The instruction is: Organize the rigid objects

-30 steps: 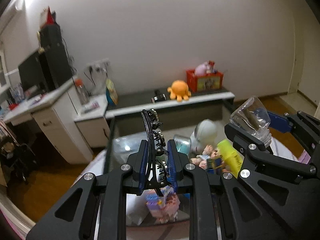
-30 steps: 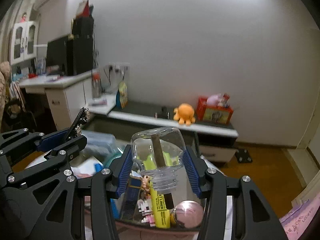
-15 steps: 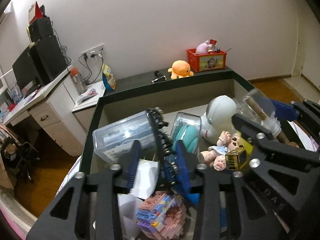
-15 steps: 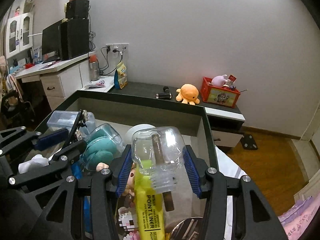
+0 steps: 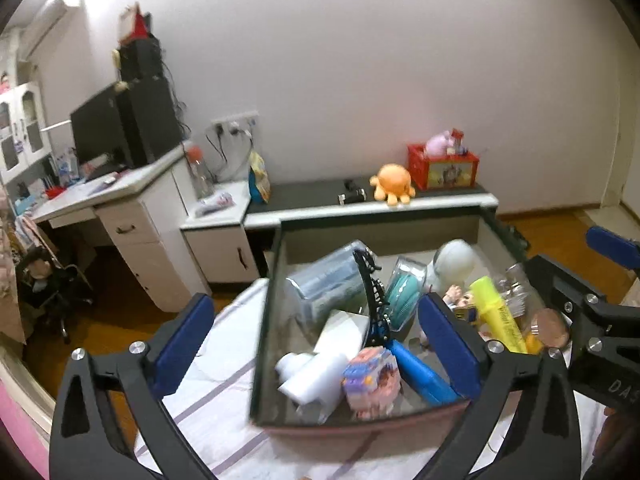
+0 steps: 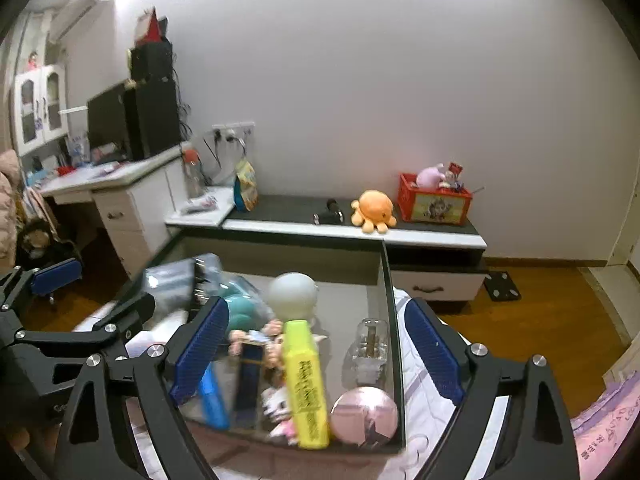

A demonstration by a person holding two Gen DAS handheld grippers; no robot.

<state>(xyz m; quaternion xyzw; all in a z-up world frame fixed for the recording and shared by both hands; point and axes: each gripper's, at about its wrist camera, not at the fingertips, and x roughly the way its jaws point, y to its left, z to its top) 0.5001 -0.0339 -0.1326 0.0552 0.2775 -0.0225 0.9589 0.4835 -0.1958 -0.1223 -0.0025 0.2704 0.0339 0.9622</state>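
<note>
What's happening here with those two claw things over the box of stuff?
A person is tidying small hard objects into a dark-rimmed bin, using a hand-held claw in each hand. Both claws have just been opening and now hold nothing. The left claw stands wide over the bin, with the black hair clip propped among the items inside. The right claw is open too, and the small clear bottle lies in the bin beside the yellow highlighter.

My open-topped grey bin (image 5: 400,222) holds one black hair claw (image 5: 374,300), one yellow highlighter (image 6: 306,384), one clear glass bottle (image 6: 370,346).
</note>
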